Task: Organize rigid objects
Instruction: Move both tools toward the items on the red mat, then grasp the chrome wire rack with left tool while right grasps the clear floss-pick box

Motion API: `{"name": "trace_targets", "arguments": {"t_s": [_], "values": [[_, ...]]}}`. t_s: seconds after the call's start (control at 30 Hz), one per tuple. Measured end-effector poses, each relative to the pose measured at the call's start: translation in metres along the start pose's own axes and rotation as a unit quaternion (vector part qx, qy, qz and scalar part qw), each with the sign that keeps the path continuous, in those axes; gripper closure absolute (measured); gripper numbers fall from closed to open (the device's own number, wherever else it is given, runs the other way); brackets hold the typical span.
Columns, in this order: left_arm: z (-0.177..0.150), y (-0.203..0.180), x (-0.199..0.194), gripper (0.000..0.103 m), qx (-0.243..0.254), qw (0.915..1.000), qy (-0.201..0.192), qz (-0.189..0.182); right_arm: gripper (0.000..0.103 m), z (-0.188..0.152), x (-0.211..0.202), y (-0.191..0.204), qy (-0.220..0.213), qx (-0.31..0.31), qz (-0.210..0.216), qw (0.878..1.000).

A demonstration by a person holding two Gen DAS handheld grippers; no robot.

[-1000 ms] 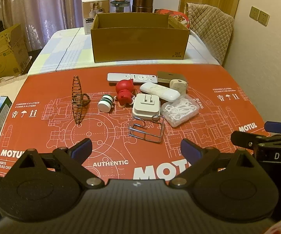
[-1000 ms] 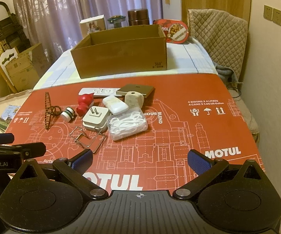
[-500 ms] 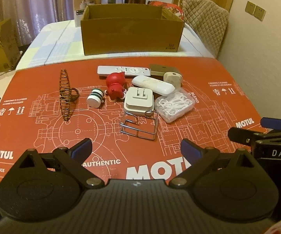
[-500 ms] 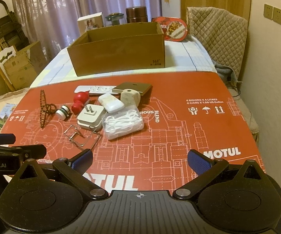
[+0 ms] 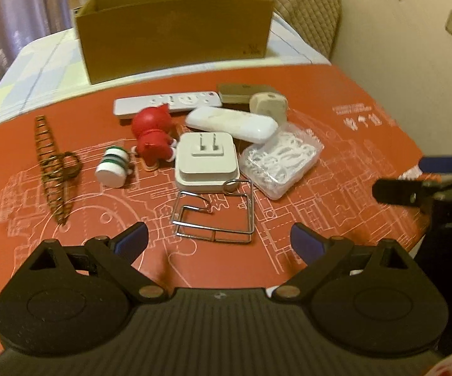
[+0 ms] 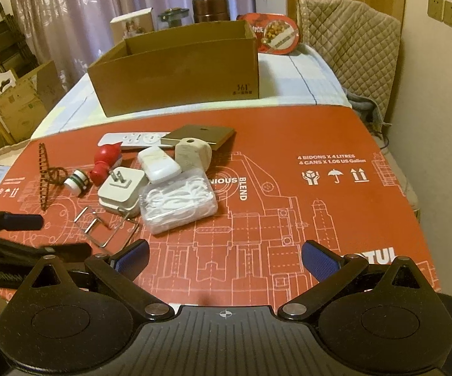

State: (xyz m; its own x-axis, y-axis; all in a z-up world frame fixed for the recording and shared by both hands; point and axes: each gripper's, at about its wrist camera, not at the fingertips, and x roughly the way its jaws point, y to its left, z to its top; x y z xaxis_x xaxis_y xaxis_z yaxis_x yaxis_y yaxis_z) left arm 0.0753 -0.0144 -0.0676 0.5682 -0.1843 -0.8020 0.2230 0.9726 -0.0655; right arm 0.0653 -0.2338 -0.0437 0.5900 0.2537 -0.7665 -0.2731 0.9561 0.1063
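The left gripper (image 5: 219, 241) has come forward and lower over the red printed mat (image 5: 351, 144) than it was a second ago, so the cluster of small things now fills its view; its fingers stand wide apart with nothing between them, and the bent wire holder (image 5: 215, 211) lies just ahead of the tips; the right gripper (image 6: 226, 255) has closed in less, its fingers likewise spread and empty, facing the clear box of white picks (image 6: 179, 202); nothing on the mat has moved; the white plug adapter (image 5: 206, 161) touches the wire holder, the red figurine (image 5: 152, 138) stands just beside it, the green-banded white spool (image 5: 113, 167) and the brown wire spiral (image 5: 50, 163) lie further left, and the white remote (image 5: 168, 105), white oblong case (image 5: 230, 123), beige cube (image 5: 268, 105) and gold flat box (image 6: 201, 134) sit behind; the cardboard box (image 5: 176, 28), beyond the mat on the checked cloth, shows nothing inside from here; I judge this as the approach to a first pick, most likely the wire holder, with all sorting left to do
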Motion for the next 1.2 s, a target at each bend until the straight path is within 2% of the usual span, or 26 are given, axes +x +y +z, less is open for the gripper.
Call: {"name": "trace_targets", "arguments": {"t_s": [0.37,0.5,0.73,1.03,1.2], "values": [[0.001,-0.001,0.034,0.025,0.048,0.9988,-0.007,0.002,0.002,0.006,0.036,-0.003,0.02,0.003,0.002,1.0],[0.002,0.0,0.039,0.038,0.043,0.9991,-0.005,-0.003,0.002,0.007,0.045,-0.003,0.025,0.003,0.003,1.0],[0.007,0.011,0.029,0.038,0.019,0.9997,-0.008,0.008,0.002,0.012,0.049,0.002,0.02,-0.016,0.015,1.0],[0.014,0.031,0.007,0.038,-0.009,0.9994,-0.028,0.021,0.002,0.021,0.071,0.02,0.015,-0.066,0.059,0.996],[0.016,0.037,0.001,0.038,-0.023,0.9989,-0.035,0.022,0.002,0.027,0.086,0.029,0.008,-0.101,0.068,0.993]]}}
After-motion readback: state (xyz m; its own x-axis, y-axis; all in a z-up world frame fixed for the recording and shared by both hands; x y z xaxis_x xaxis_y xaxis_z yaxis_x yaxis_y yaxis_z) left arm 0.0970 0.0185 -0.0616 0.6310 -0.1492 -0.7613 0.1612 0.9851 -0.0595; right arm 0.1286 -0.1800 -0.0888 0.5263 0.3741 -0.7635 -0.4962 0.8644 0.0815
